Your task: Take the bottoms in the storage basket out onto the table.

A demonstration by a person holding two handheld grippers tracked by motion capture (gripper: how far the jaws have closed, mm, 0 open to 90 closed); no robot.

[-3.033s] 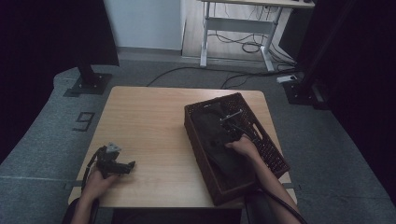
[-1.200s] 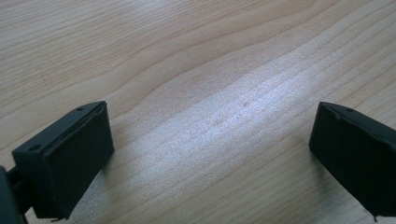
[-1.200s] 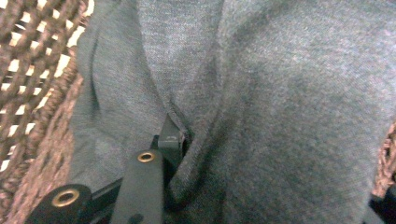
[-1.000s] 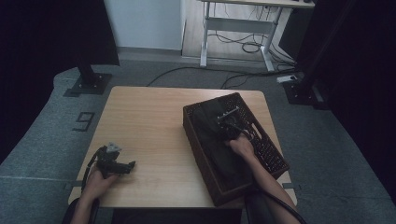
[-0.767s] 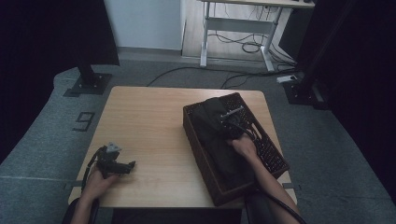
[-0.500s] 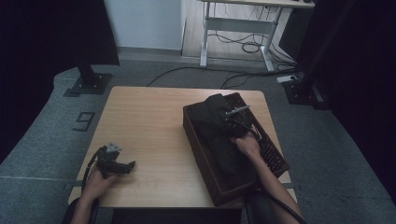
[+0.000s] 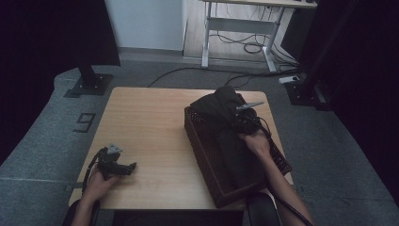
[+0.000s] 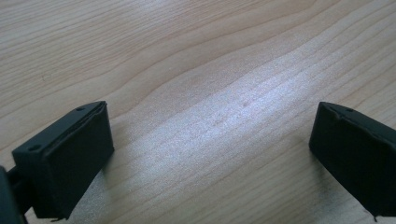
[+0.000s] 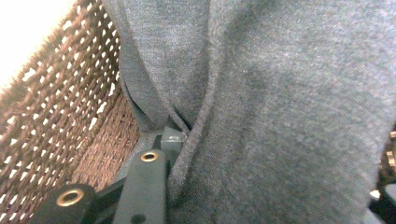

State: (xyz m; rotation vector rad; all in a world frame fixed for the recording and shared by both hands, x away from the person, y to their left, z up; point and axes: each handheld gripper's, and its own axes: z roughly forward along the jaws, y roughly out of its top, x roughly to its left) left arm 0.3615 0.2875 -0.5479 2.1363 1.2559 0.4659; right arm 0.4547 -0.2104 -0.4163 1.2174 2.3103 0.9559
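A dark grey cloth (image 7: 221, 106) hangs bunched above the far end of a brown wicker basket (image 7: 200, 146) on the right half of the table, its lower part trailing into the basket. My right gripper (image 7: 242, 115) is raised over the basket and shut on the cloth. In the right gripper view the cloth (image 9: 280, 93) drapes over the jaws, leaving one black finger (image 9: 144, 186) showing beside the woven basket wall (image 9: 60, 107). My left gripper (image 7: 129, 167) rests on the table near the front left corner, open, with bare wood between its jaws (image 8: 210, 135).
The wooden table (image 7: 150, 122) has bare surface between the left gripper and the basket. The basket reaches the table's right and front edges. Beyond the table are grey floor, stand bases (image 7: 89, 84) and a white desk frame (image 7: 235, 28) with cables.
My right hand has risen and shifted toward the basket's far end, pulling the cloth up out of the basket into a raised bunch. The left gripper has stayed put.
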